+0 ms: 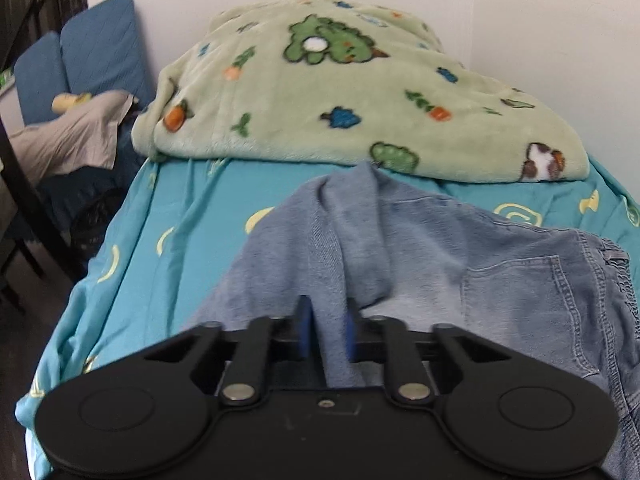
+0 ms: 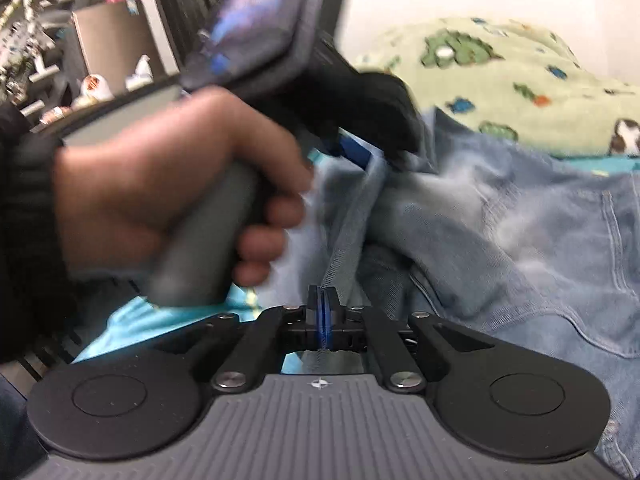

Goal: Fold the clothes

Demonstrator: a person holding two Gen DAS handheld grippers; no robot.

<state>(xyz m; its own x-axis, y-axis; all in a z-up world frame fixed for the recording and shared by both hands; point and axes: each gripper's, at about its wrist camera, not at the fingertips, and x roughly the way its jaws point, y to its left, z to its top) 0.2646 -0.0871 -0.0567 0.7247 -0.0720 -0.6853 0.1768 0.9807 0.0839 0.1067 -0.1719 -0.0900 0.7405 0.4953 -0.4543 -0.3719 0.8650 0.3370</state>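
Pinching denim with both: left tongs (image 1: 328,326) clamping a raised fold of the jeans (image 1: 500,280), right tongs (image 2: 323,320) pressed together on a hem edge low in the frame. Jeans lying rumpled on the teal bed sheet (image 1: 180,216), lower centre to right, just below the green blanket (image 1: 320,92). Probably needing both grips kept tight and the edge pulled taut, even, before laying the fold flat.

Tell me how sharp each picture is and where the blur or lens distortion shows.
Left wrist view: mostly sharp, stitching on the jeans crisp, fleece blanket slightly soft, bed edges bowed by the fisheye. Right wrist view: right gripper sharp, but the hand, left gripper and denim folds are motion-smeared.
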